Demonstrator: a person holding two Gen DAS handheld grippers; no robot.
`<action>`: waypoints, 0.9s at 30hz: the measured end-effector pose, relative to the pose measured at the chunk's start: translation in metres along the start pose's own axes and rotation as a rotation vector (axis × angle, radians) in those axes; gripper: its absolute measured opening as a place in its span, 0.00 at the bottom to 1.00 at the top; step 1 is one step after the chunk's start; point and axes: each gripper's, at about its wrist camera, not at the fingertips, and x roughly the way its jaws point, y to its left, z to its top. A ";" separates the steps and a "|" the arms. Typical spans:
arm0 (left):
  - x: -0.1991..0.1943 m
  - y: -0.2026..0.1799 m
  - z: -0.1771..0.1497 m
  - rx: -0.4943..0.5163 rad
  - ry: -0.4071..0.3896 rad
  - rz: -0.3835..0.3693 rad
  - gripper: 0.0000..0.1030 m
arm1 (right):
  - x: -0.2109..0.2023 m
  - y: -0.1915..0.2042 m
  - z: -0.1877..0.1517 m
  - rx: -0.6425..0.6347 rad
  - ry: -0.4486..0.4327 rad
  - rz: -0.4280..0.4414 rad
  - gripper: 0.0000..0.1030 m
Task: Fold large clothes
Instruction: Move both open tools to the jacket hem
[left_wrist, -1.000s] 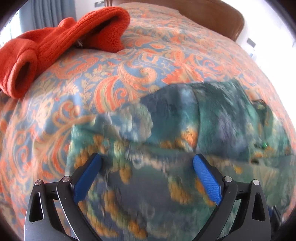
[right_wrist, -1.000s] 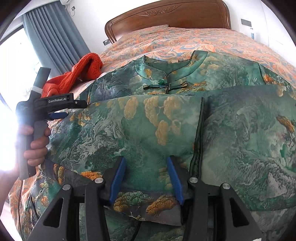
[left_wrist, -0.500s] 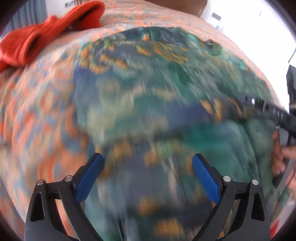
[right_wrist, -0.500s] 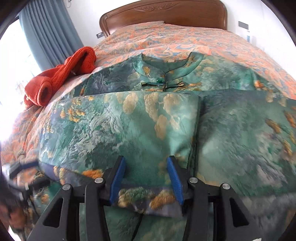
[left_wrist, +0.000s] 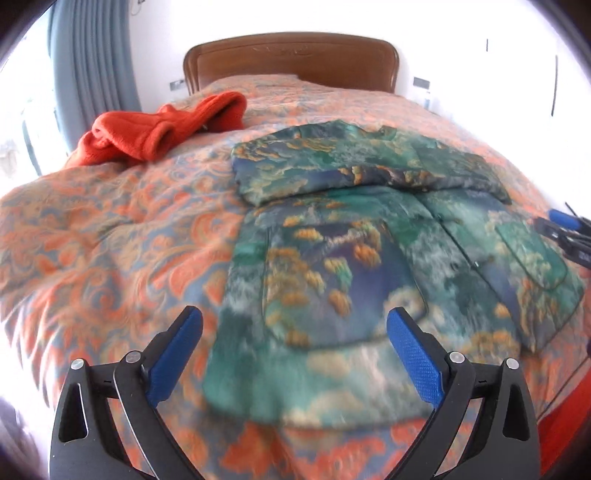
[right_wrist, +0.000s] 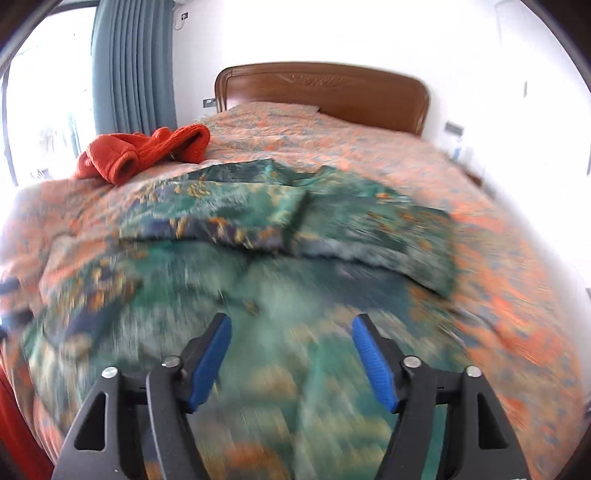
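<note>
Half a second ago my right gripper (right_wrist: 290, 360) was pinching the near edge of the folded-over sleeve of the green brocade jacket with orange-and-blue landscape print (left_wrist: 369, 266); now its blue pads stand spread with nothing between them, and both cameras have pulled back toward the foot of the bed, so the whole garment shows instead of filling the view. My left gripper (left_wrist: 293, 356) is spread wide too, empty, hovering above the near hem of the jacket. The jacket lies on the orange paisley quilt (left_wrist: 110, 236), on the side away from the crumpled orange-red knitted sweater (left_wrist: 162, 129), which sits apart from it toward the blue-grey curtain (right_wrist: 133, 66). Both sleeves now lie crosswise over the chest as a band between the hem and the carved wooden headboard (left_wrist: 291, 59), collar end toward the headboard. I judge the sleeve-folding step done and the release deliberate; what I expect remains is to take the hem corners and bring the lower half up over the sleeves. The near part of the right view is badly blurred, so I cannot tell how flat the hem lies there. There are no containers in sight here, no basket, box or drawer; the quilt alone carries both garments.
</note>
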 end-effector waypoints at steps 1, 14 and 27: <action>0.000 -0.001 -0.001 -0.005 0.000 0.000 0.97 | -0.015 -0.003 -0.011 -0.002 -0.014 -0.025 0.74; -0.029 -0.015 -0.030 -0.007 -0.067 0.047 0.97 | -0.105 -0.043 -0.076 0.196 -0.083 -0.191 0.87; -0.064 -0.013 -0.033 -0.098 -0.135 -0.038 0.97 | -0.155 -0.073 -0.076 0.329 -0.251 -0.295 1.00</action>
